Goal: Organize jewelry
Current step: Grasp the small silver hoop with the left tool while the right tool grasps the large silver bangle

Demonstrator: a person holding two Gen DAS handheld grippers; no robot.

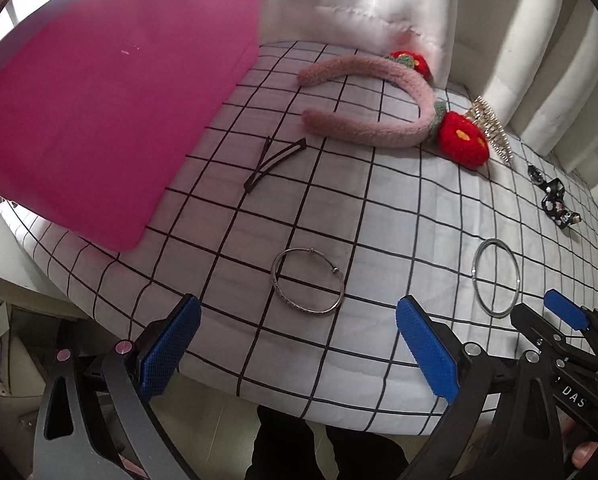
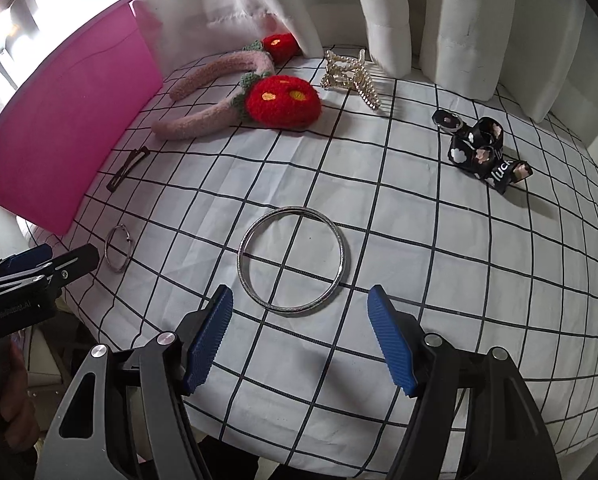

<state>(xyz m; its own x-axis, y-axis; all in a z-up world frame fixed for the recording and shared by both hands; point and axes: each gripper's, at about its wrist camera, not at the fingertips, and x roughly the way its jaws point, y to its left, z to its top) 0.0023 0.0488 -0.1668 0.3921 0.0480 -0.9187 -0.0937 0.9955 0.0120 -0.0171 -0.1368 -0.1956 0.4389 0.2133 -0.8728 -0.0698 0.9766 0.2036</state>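
A thin silver bangle with a clasp (image 1: 307,280) lies flat on the checked cloth, just beyond my left gripper (image 1: 299,352), which is open and empty. A wider plain silver bangle (image 2: 295,260) lies flat just ahead of my right gripper (image 2: 299,336), also open with nothing between its blue pads. In the left wrist view the plain bangle (image 1: 497,278) is at the right, beside the right gripper's fingers (image 1: 565,312). In the right wrist view the clasp bangle (image 2: 117,249) is at the left, near the left gripper's fingers (image 2: 27,258).
A pink box (image 1: 99,120) stands at the left. Further back lie a black hair clip (image 1: 273,164), a pink fuzzy headband with red strawberries (image 2: 259,92), a pearl claw clip (image 2: 351,76) and a black printed bow (image 2: 487,152). White curtains (image 2: 459,20) hang behind. The table edge (image 1: 219,364) is near me.
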